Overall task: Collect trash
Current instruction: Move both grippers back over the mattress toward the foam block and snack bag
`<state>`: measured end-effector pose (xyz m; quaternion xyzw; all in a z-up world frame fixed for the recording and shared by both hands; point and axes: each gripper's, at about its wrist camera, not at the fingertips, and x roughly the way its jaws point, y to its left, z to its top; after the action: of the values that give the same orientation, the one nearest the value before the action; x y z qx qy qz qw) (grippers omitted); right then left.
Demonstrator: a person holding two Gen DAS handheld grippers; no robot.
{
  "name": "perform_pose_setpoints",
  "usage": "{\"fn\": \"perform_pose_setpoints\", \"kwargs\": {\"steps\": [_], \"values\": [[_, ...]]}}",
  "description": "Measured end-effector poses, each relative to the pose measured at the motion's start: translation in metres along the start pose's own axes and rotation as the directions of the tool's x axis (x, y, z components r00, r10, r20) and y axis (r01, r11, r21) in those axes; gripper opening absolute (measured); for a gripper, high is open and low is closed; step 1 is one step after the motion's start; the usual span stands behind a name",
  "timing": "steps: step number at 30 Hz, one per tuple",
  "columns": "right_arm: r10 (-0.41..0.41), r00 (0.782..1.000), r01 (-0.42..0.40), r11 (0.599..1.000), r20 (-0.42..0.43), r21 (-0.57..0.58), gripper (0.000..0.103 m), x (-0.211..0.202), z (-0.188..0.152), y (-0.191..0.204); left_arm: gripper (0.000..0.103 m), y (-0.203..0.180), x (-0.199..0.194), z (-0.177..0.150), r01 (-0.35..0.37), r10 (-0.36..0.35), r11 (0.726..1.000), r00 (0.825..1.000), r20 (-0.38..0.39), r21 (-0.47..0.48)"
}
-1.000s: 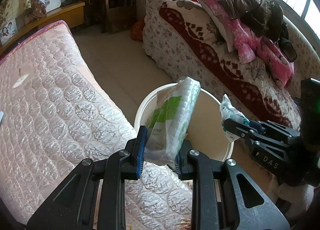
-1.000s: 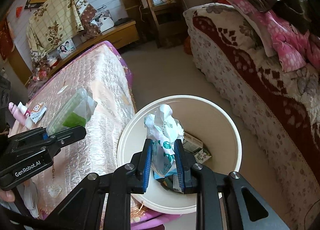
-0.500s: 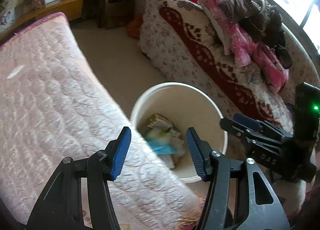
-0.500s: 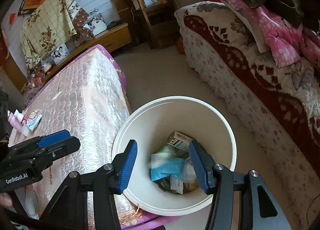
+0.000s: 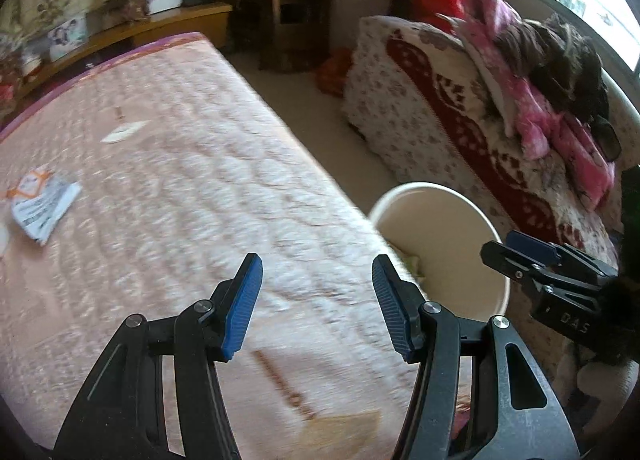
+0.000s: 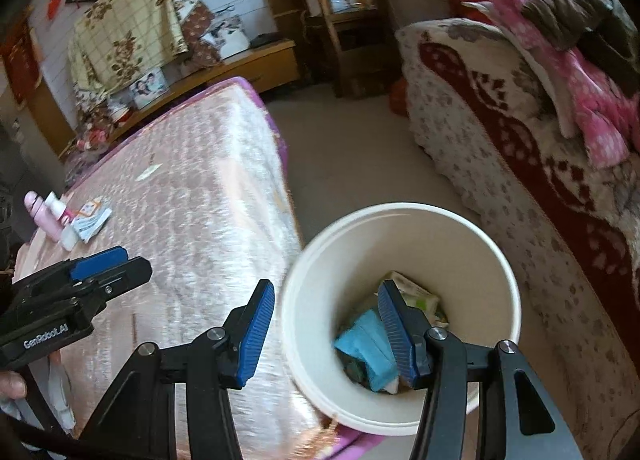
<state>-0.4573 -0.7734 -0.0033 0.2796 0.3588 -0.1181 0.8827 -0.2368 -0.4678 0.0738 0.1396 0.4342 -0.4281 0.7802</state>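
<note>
A white round bin (image 6: 472, 244) stands on the floor beside the pink quilted mattress (image 6: 192, 196); it also shows in the left wrist view (image 5: 448, 228). Wrappers and a blue packet (image 6: 370, 348) lie inside it. My left gripper (image 5: 318, 300) is open and empty above the mattress edge. My right gripper (image 6: 326, 328) is open and empty above the bin's near rim. A white and orange wrapper (image 5: 42, 204) lies on the mattress at the left; in the right wrist view (image 6: 92, 220) it lies beside small pink and white bottles (image 6: 48, 216).
A sofa (image 6: 520, 148) with a red patterned cover and piled clothes (image 6: 580, 40) stands right of the bin. A wooden shelf (image 6: 344, 20) and a low bench (image 6: 224, 68) stand at the back. Bare floor (image 6: 352, 164) lies between mattress and sofa.
Both grippers have opened and dropped their packets into the bin. The left gripper has since swung left over the mattress; the right has shifted slightly left.
</note>
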Motion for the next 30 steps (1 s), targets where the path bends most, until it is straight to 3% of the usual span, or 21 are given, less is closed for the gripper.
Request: {"fn": "perform_pose_setpoints", "kwargs": {"steps": [8, 14, 17, 22, 30], "values": [[0.067, 0.997, -0.069, 0.993, -0.028, -0.097, 0.056, 0.014, 0.008, 0.070, 0.055, 0.076, -0.025, -0.011, -0.083, 0.085, 0.990, 0.996, 0.010, -0.112], [0.128, 0.990, -0.137, 0.977, -0.063, -0.163, 0.060, 0.032, 0.015, 0.123, 0.056, 0.146, -0.046, -0.020, -0.164, 0.169, 0.965, 0.986, 0.007, -0.204], [0.158, 0.983, -0.173, 0.963, -0.089, -0.205, 0.068, 0.043, 0.018, 0.158, 0.056, 0.191, -0.057, -0.025, -0.201, 0.206, 0.939, 0.978, -0.010, -0.278], [0.211, 0.969, -0.237, 0.941, -0.130, -0.242, 0.068, 0.064, 0.022, 0.204, 0.056, 0.257, -0.070, -0.031, -0.261, 0.267, 0.886, 0.963, -0.038, -0.383], [0.275, 0.944, -0.322, 0.889, -0.183, -0.325, 0.069, 0.104, 0.037, 0.279, 0.056, 0.347, -0.073, -0.028, -0.268, 0.280, 0.798, 0.958, -0.063, -0.540]]}}
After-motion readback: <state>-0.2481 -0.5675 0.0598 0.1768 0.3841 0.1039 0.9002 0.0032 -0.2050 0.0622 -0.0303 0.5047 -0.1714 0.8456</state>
